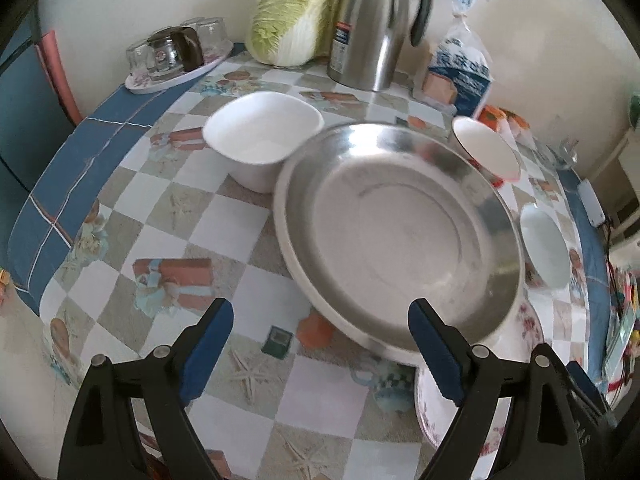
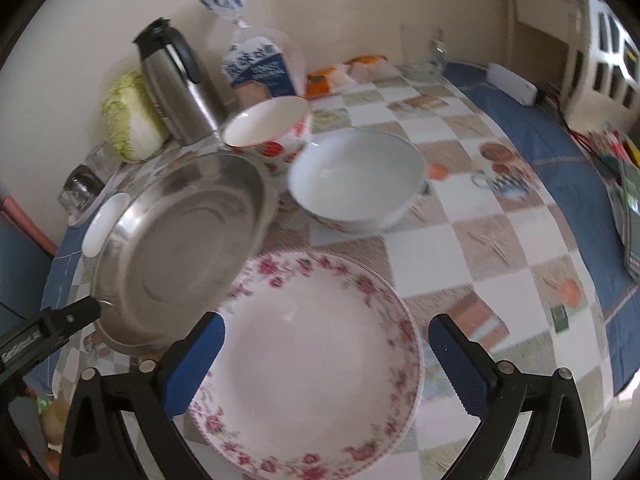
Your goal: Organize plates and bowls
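1. Left gripper (image 1: 320,344) has its jaws wide apart, right pad against the near rim of the steel plate (image 1: 400,232).
2. The steel plate sits tilted, partly over a floral plate (image 1: 432,412).
3. White square bowl (image 1: 262,136) just behind it on the checkered tablecloth (image 1: 168,216).

A table under a checkered blue-bordered oilcloth (image 2: 500,216) carries everything. On it rest a white square bowl (image 1: 262,136), a pale round bowl (image 2: 356,180) and a floral-rimmed plate (image 2: 316,364) (steel jug (image 1: 372,28) and cabbage (image 1: 290,20) behind).
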`<state>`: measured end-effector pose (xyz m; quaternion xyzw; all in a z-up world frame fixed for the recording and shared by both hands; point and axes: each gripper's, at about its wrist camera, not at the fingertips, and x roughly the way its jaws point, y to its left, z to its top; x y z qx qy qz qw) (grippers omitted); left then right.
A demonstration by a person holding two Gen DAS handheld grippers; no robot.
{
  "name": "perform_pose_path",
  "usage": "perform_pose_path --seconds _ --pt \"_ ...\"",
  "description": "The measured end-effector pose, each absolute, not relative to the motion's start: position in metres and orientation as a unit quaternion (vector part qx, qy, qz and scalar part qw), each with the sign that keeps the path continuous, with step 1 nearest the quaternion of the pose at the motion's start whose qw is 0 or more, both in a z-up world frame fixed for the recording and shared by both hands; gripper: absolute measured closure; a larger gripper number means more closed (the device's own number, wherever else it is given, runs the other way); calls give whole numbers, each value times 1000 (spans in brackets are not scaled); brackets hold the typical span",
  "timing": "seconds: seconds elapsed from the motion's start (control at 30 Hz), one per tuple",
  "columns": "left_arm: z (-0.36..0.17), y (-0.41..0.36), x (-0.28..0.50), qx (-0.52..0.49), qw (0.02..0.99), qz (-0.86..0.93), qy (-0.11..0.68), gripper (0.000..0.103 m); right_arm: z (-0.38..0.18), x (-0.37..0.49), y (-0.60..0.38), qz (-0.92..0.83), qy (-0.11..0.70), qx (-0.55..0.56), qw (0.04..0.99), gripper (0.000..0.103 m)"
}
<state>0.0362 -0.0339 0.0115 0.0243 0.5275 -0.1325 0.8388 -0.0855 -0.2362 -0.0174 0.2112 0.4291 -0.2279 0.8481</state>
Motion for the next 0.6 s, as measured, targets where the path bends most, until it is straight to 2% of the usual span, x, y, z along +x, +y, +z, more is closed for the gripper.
perform_pose_path --seconds 0.3,0.4,0.6 --pt "-5 -68 -1 52 809 -195 551 13 -38 -105 -253 -225 456 247 825 0" --pt "-14 -78 -9 44 792 -215 569 8 -44 -110 -259 -228 462 253 819 0" --pt "-29 -93 -14 32 780 -230 581 8 -50 -117 -272 -231 463 269 812 0"
